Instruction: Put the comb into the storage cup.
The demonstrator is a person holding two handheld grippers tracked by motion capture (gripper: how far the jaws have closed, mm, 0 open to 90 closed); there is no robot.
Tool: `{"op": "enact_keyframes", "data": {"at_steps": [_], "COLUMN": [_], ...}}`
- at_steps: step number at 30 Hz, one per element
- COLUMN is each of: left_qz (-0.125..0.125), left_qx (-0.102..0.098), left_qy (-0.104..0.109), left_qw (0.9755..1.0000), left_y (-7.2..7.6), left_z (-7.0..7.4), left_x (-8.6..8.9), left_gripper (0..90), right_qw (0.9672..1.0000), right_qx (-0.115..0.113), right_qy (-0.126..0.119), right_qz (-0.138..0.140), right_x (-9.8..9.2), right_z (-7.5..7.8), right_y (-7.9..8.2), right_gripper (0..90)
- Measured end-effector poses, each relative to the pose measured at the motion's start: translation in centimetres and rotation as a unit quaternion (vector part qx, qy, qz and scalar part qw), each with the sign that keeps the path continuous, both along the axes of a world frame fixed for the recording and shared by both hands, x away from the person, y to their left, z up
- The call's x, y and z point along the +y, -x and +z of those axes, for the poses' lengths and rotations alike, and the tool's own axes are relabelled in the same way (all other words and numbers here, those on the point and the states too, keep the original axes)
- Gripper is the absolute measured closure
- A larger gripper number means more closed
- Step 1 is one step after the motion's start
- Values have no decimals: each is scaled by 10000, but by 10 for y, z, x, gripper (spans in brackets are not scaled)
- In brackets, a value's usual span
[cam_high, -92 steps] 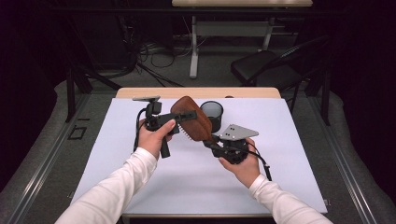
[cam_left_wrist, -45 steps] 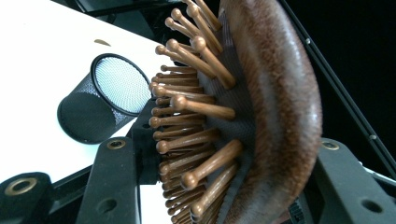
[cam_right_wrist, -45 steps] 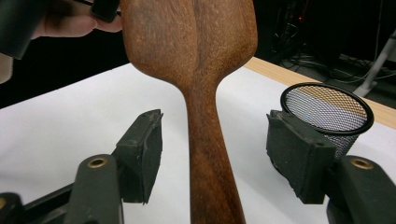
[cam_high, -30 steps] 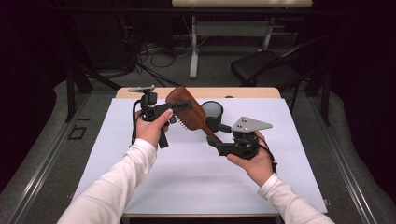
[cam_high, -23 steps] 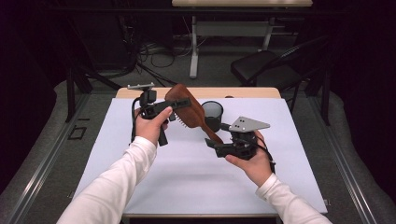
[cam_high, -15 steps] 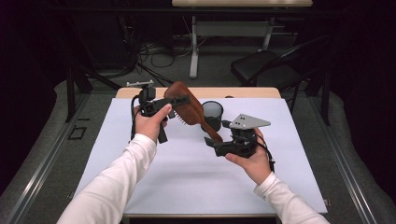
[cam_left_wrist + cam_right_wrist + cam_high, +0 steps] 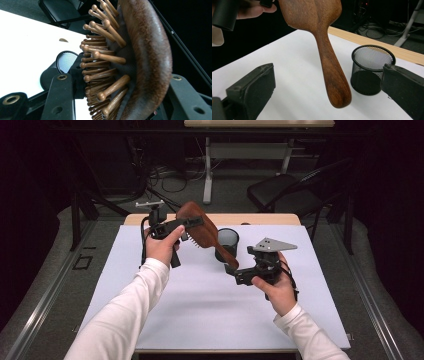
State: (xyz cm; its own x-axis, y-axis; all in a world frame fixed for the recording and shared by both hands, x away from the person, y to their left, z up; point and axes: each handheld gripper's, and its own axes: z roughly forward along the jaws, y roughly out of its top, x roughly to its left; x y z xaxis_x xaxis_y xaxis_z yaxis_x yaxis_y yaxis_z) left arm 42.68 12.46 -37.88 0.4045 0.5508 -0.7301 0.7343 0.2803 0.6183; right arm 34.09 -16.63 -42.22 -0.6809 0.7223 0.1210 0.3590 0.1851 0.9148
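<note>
Now | left gripper [image 7: 192, 222] clamps wooden hairbrush [image 7: 202, 232] head | right gripper [image 7: 239, 274] jaws just opened, handle between | lower handle-first into mesh cup [image 7: 227, 242]

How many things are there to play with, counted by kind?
Wooden hairbrush: 1
Black mesh cup: 1
Grippers, left gripper and right gripper: 2
Total: 4

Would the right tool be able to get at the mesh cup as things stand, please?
Probably yes: the right tool is open, having just let go of the wooden hairbrush, but the brush handle hangs between it and the mesh cup.
</note>
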Motion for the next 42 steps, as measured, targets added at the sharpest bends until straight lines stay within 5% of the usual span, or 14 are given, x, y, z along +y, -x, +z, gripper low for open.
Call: {"op": "enact_keyframes", "data": {"at_steps": [21, 42], "left_qz": [383, 1076], "left_qx": [5, -86], "left_qy": [39, 53], "left_qw": [9993, 9941], "left_y": [-17, -36], "left_z": [7, 4], "left_x": [4, 19], "left_gripper": [493, 492], "right_qw": [9996, 9994], "right_qx": [-174, -189], "right_qy": [-27, -74], "right_qz": [-229, -292], "right_x": [-11, -13], "right_z": [9, 10], "right_y": [-4, -5], "right_gripper": [0, 0]}}
